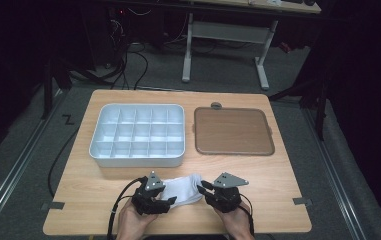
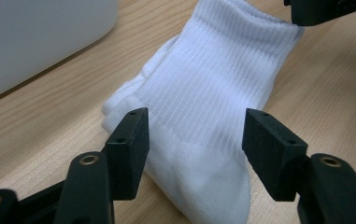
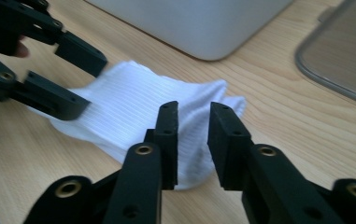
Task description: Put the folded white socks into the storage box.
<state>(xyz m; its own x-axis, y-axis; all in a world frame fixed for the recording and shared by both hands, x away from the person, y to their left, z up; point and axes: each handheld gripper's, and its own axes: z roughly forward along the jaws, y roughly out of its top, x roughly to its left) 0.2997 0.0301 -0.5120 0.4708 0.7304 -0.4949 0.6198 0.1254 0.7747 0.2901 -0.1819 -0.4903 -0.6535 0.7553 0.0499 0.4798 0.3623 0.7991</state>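
Note:
A white ribbed sock lies flat on the wooden table near its front edge, between the two hands. My left gripper is over the sock's left end. In the left gripper view its jaws stand wide apart astride the sock without pressing it. My right gripper is at the sock's right end. In the right gripper view its jaws have a narrow gap, and the sock lies just beyond and below them, not pinched. The left gripper also shows there, open over the far end.
A grey plastic tray with several empty compartments stands behind the sock at the left. A brown rectangular lid lies flat at the back right. Bare table stretches to the right of the hands. A desk frame stands on the floor beyond.

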